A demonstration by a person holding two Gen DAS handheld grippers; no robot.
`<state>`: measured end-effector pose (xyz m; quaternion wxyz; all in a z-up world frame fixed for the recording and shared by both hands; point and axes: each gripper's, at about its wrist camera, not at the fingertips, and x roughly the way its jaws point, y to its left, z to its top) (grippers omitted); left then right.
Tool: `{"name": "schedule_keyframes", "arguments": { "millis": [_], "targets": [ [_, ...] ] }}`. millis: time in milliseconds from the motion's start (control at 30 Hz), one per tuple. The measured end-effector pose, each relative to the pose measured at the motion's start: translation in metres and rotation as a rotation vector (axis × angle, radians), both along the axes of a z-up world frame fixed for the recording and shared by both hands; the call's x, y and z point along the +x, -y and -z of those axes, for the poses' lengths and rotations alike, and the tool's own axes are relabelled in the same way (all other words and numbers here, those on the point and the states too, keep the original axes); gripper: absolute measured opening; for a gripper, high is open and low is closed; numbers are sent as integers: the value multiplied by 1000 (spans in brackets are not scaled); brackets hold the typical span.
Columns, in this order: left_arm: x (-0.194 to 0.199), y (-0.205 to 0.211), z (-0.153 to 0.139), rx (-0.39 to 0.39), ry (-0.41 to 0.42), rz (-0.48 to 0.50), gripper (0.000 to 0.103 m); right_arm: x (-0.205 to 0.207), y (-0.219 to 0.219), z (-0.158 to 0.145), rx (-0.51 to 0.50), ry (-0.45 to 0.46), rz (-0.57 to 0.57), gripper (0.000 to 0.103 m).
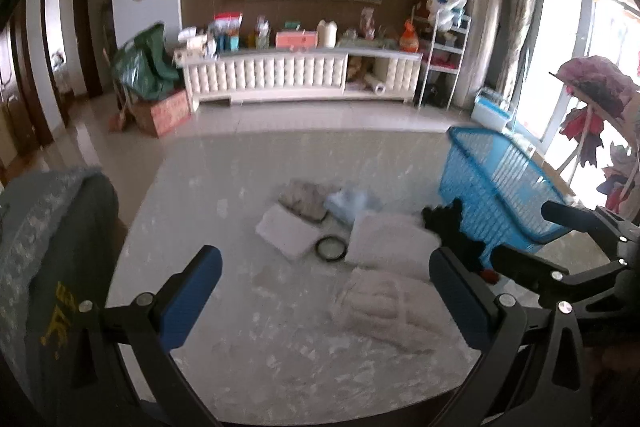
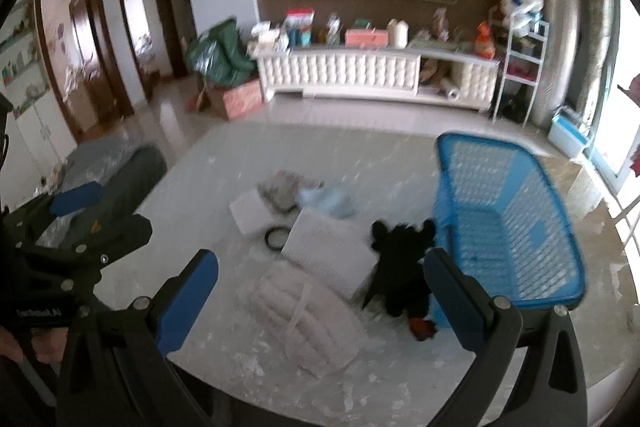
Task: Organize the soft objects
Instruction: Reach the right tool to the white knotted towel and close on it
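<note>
Blue-padded and spread wide with nothing between its fingers, the left gripper (image 1: 326,301) hangs over a pale table (image 1: 240,347), where white folded cloths (image 1: 384,243) lie beside a black plush toy (image 1: 452,223) that leans on a blue basket (image 1: 500,183). From the right wrist, the right gripper (image 2: 320,301) is likewise spread and empty above a quilted white pad (image 2: 296,315), with the black plush toy (image 2: 400,267) touching the blue basket (image 2: 520,227) and the left gripper (image 2: 76,199) off at the left edge.

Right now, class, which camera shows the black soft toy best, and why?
The right wrist view: the black soft toy lies almost whole beside the blue basket, only its lower edge behind a gripper finger. In the left wrist view the toy is smaller and partly hidden by the grippers.
</note>
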<state>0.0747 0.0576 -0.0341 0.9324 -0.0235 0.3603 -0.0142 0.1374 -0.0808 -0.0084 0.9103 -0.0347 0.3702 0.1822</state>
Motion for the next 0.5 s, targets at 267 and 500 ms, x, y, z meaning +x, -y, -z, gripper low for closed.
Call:
{"name": "schedule_keyframes", "arguments": {
  "millis": [267,500],
  "targets": [
    [22,-30,52,9,-175,-9,103,28,-28,56,-46,-198,-70,103],
    [35,-36,90,-21,-285,-4,103,42,-48,98,-86,-330,-108,103]
  ]
}}
